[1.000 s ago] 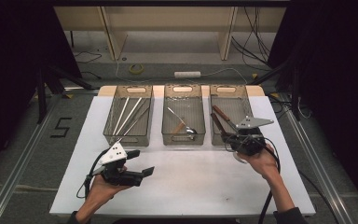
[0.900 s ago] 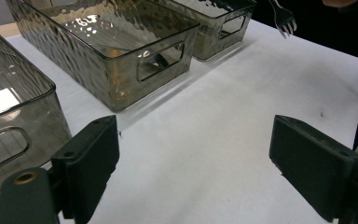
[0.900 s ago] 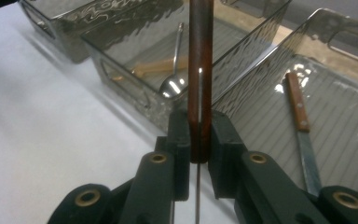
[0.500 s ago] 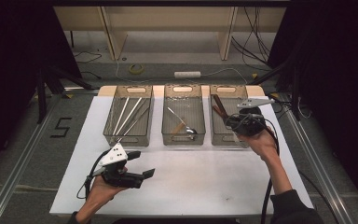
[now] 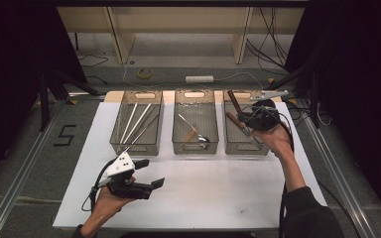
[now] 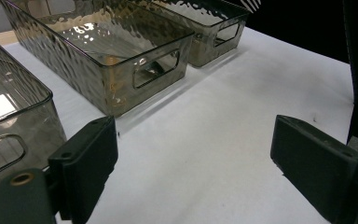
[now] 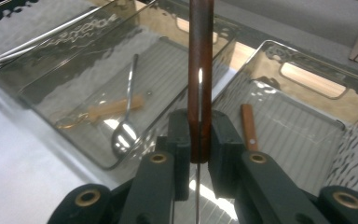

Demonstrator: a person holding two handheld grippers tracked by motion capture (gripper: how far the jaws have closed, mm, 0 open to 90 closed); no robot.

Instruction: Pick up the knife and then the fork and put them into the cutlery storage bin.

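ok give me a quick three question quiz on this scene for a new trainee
1. True or false: the right tongs are shut on a wooden-handled knife.
2. Which bin holds the metal spoon? A) left bin B) middle bin C) right bin
3. Fill in: the left tongs are ____ and hold nothing, above the white table top.

Key:
1. True. In the right gripper view the pads clamp the brown handle, above the right bin.
2. B. The spoon lies in the middle bin beside a small light wooden piece.
3. Open. The left gripper view has bare table between the jaws.
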